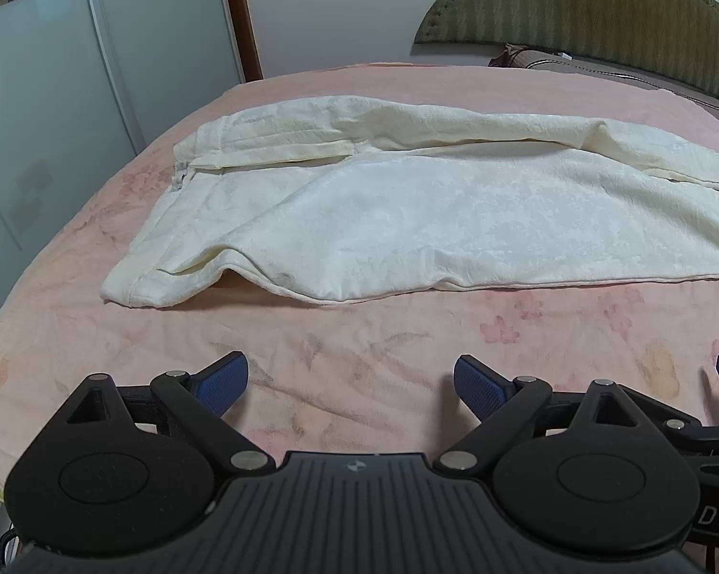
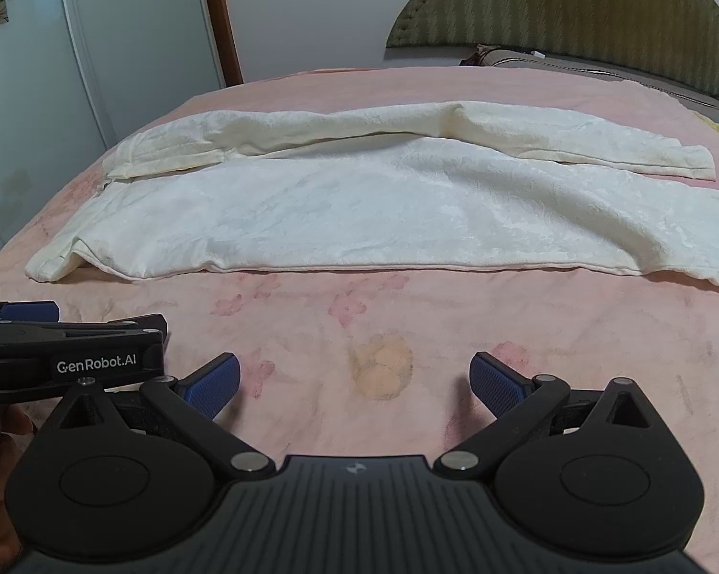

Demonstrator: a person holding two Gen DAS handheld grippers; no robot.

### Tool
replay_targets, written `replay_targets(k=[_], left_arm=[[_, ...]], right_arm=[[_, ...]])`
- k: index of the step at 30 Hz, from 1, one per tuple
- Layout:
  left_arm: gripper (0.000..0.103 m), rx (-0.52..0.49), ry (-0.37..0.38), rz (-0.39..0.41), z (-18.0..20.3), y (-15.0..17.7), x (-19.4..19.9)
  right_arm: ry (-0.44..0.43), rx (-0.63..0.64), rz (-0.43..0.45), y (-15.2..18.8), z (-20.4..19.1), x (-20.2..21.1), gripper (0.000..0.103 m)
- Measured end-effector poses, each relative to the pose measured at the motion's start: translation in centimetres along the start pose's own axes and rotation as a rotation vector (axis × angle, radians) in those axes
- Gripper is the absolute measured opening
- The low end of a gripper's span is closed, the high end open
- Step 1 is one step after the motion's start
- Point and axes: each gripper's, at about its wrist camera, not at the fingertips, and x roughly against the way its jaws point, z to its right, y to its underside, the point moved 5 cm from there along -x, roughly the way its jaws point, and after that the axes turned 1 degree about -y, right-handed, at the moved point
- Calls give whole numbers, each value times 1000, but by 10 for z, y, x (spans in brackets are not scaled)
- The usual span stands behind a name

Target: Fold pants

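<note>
While the cream pants lie spread lengthwise across the middle of the frame on the pink bed, no fold between waist and hems looks begun; one leg lies beside the other, the far one partly overlapping it, so I judge the task to be at its start, or just past bringing the legs together. The waistband end sits at the left of both views, slightly humped at its near corner, and the leg hems run off toward the right.

The next move, as I read it, calls for each hand-held gripper to travel forward to the near edge of the cloth and pinch it at two well-separated places, probably one near the waistband and one toward the hems.

Both tools hang near the bottom of their frames, apart from the pants, with a band of bare flowered bedcover between. The left hand-held gripper has its blue pads spread wide and holds nothing; the right hand-held gripper is likewise agape and empty. They sit side by side, the left one showing at the lower left of the right wrist view.

Beyond the pants, a green padded headboard fills the upper right and a flower-printed wardrobe door the upper left.
</note>
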Motion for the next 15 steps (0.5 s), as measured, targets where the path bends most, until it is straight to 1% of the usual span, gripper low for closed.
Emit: replay_targets(k=[15], left_arm=[[95,0,0,0,0,0,0]], right_arm=[[-2,-2,1,1,-1,-1,103]])
